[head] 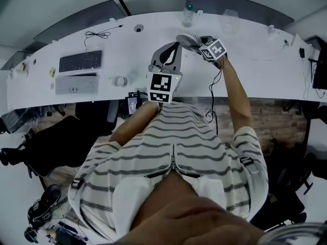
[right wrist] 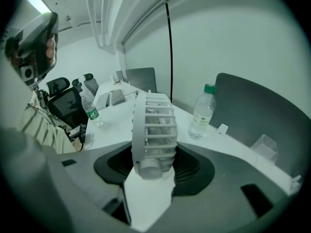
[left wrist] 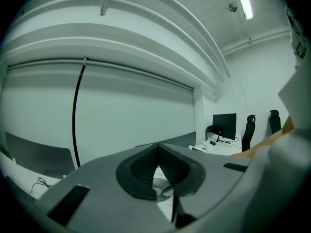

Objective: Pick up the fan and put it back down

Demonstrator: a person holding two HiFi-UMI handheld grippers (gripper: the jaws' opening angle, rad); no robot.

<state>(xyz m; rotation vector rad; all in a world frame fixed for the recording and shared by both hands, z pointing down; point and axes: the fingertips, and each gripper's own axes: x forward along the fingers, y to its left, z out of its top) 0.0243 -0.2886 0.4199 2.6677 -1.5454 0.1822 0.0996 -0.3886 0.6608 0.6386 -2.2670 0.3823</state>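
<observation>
A small white fan (head: pixel 189 38) with a round cage is at the back middle of the white desk (head: pixel 255 70). My right gripper (head: pixel 200 43) comes at it from the right and is shut on it. In the right gripper view the fan (right wrist: pixel 152 130) stands edge-on between the dark pads (right wrist: pixel 189 166). I cannot tell whether it touches the desk. My left gripper (head: pixel 176 47) points at the fan from the near side, just short of it. Its jaws meet at the tips, and the fan (left wrist: pixel 160 185) shows through the gap below them. My left gripper (left wrist: pixel 158 148) holds nothing.
A green-capped water bottle (head: pixel 188 15) (right wrist: pixel 201 111) stands just behind the fan. Another bottle (head: pixel 120 80) lies at the desk's near edge. A keyboard (head: pixel 80 61) and white box (head: pixel 76 84) are at the left, a clear cup (head: pixel 230 18) at the back right. A cable (head: pixel 214 93) hangs off the desk's front.
</observation>
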